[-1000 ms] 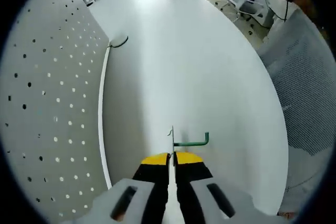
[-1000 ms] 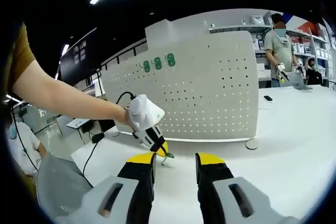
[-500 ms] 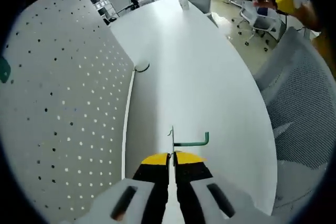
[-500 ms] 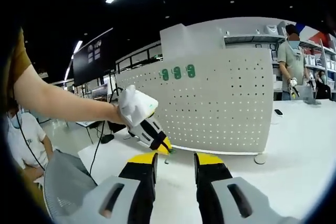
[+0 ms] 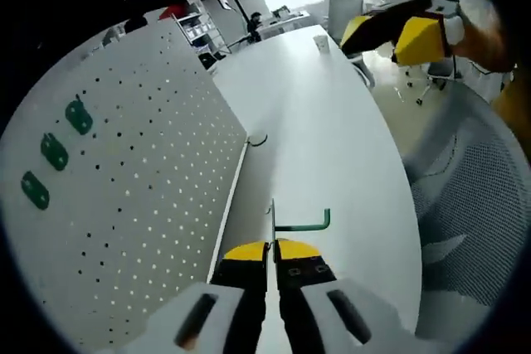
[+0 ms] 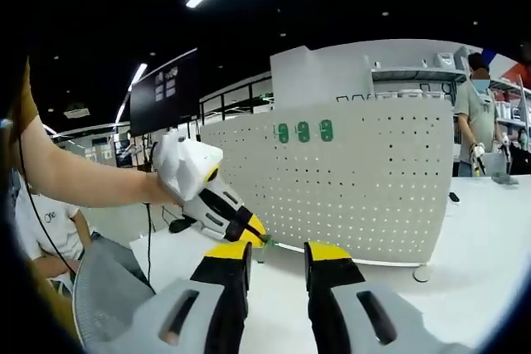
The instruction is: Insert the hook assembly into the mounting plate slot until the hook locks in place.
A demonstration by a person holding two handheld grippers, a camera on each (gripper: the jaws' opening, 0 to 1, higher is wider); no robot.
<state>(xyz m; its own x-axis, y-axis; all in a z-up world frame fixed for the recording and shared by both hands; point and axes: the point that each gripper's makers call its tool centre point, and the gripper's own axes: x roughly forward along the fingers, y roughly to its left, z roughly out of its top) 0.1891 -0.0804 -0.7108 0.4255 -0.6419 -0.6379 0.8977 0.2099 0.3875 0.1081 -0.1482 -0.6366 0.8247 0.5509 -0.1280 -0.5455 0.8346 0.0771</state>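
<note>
Here the left tongs clamp the green hook

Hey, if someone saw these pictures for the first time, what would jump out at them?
First the green hook, pinched between the left gripper's yellow-tipped fingers above the white table. Next the big white pegboard standing on that table, with three green tags near its top edge. The right gripper hangs open, facing the board.
</note>
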